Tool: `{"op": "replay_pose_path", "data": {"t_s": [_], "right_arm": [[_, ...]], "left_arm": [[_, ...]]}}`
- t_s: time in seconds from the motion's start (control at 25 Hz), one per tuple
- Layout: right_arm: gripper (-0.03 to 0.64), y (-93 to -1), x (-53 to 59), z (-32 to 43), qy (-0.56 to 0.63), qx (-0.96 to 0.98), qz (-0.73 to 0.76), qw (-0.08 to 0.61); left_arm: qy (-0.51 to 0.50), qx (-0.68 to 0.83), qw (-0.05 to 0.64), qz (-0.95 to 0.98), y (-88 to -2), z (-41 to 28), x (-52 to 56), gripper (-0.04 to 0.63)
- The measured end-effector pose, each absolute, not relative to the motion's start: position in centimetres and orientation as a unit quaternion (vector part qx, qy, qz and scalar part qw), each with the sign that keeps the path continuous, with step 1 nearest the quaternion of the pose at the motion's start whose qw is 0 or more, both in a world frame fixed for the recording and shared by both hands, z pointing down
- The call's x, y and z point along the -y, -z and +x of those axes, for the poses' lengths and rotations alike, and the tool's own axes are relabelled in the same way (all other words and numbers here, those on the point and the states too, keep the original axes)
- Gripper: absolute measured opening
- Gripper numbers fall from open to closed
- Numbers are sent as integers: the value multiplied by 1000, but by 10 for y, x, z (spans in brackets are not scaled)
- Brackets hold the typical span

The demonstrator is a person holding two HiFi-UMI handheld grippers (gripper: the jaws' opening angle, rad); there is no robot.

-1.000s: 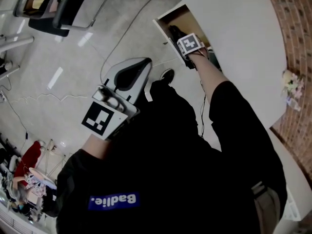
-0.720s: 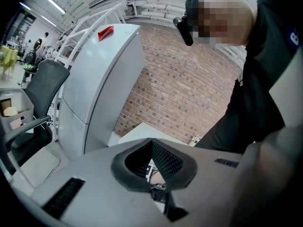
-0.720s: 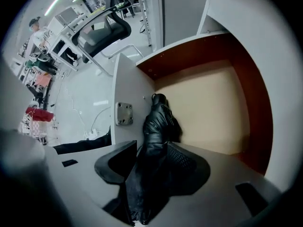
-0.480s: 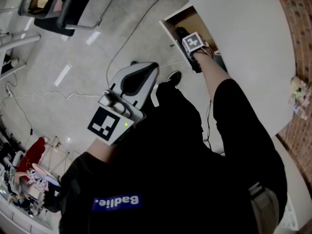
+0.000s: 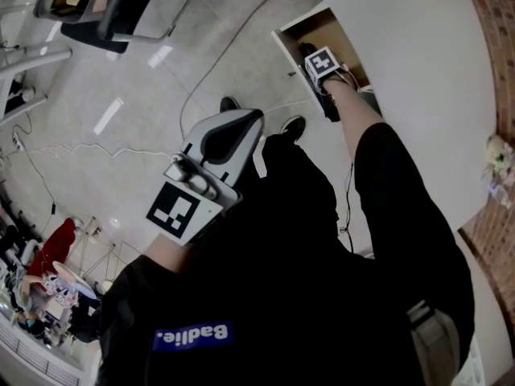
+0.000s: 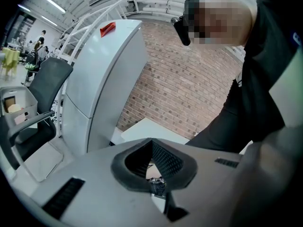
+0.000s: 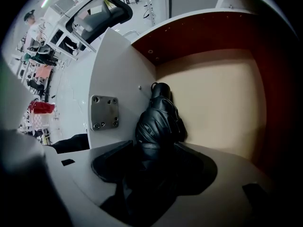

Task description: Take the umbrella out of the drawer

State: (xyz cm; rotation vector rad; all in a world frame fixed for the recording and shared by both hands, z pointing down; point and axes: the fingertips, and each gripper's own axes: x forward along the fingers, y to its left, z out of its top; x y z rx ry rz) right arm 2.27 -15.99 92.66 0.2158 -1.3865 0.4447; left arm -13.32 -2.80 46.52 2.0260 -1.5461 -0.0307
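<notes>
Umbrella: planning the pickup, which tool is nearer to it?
Right. The right tool is in the drawer, jaws opening around the umbrella; the left tool hangs over the floor, away.

Right gripper (image 7: 152, 148), jaws opening round umbrella (image 7: 158, 119) (left gripper (image 6: 152, 143) seemingly closed)

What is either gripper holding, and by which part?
Nothing yet. The right gripper is opening its jaws around the end of the black folded umbrella in the tan-bottomed drawer, pads not pressing. The left gripper is shut, empty.
</notes>
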Motion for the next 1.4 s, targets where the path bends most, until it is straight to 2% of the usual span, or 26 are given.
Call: {"op": "replay_pose_path", "data": {"t_s": [0.44,0.76,1.04,1.4], "right_arm": [[278,-935,164,26,-252,626,113,729],[241,-924,162,23,-227,662,115,705],[233,-888,163,21,-164,672,108,714],[233,-827,154,9,-177,706,131,673]], "left_arm": [[15,580,304,756,-472,-132,23,-3],[19,577,303,758,-464,-128,14,-3],[28,566,301,767,-451,-120,7,-3],[45,537,289,791,-421,-118,3,-3]]}}
